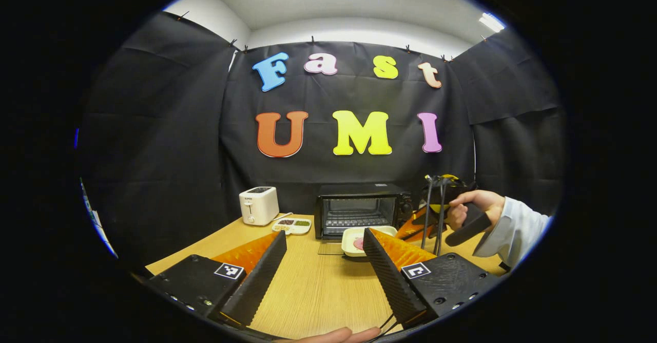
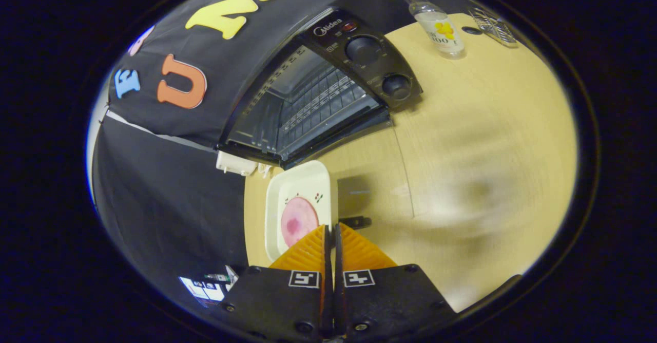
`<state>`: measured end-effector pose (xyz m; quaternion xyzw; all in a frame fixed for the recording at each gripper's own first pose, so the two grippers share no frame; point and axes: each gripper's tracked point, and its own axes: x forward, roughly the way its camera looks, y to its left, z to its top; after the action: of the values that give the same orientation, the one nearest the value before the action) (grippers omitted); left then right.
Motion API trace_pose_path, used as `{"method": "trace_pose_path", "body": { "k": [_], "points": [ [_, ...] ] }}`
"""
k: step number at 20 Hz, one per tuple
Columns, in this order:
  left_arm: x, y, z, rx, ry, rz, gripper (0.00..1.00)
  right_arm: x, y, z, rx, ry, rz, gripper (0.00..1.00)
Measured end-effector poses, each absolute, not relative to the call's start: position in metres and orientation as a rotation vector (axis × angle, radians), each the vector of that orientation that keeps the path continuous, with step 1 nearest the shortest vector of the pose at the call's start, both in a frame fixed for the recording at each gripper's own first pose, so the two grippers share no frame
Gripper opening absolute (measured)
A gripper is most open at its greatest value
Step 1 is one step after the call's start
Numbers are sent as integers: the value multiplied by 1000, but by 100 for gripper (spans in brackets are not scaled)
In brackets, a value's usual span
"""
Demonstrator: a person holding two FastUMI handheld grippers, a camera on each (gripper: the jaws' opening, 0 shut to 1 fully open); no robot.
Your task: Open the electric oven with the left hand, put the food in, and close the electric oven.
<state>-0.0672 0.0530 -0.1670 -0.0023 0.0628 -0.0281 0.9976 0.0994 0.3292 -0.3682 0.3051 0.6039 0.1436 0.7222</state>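
The black electric oven (image 1: 359,209) (image 2: 318,91) stands at the back of the wooden table, its glass door folded down flat and its wire rack bare. Just in front of it is a white tray (image 1: 351,240) (image 2: 303,189) with a round pink piece of food (image 2: 297,220) on it. My right gripper (image 2: 331,227) (image 1: 405,232), held by a hand in a pale sleeve, is shut on the tray's near rim. My left gripper (image 1: 324,234) hangs open over the table, short of the oven, with nothing between its fingers.
A white toaster (image 1: 259,205) and a small divided dish (image 1: 291,225) sit left of the oven. A clear bottle (image 2: 436,22) and a small wire rack (image 2: 490,22) stand to its right. Bare tabletop (image 1: 318,291) lies under my left gripper.
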Motion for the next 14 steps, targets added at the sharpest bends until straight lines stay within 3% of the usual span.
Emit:
{"method": "trace_pose_path", "body": {
  "k": [10, 14],
  "points": [
    [-61, 103, -201, -42, 116, 18, 95, 226, 351, -391, 848, 916, -12, 4],
    [-60, 106, -218, -52, 139, 9, 95, 265, 365, -404, 918, 795, -16, 4]
  ]
}}
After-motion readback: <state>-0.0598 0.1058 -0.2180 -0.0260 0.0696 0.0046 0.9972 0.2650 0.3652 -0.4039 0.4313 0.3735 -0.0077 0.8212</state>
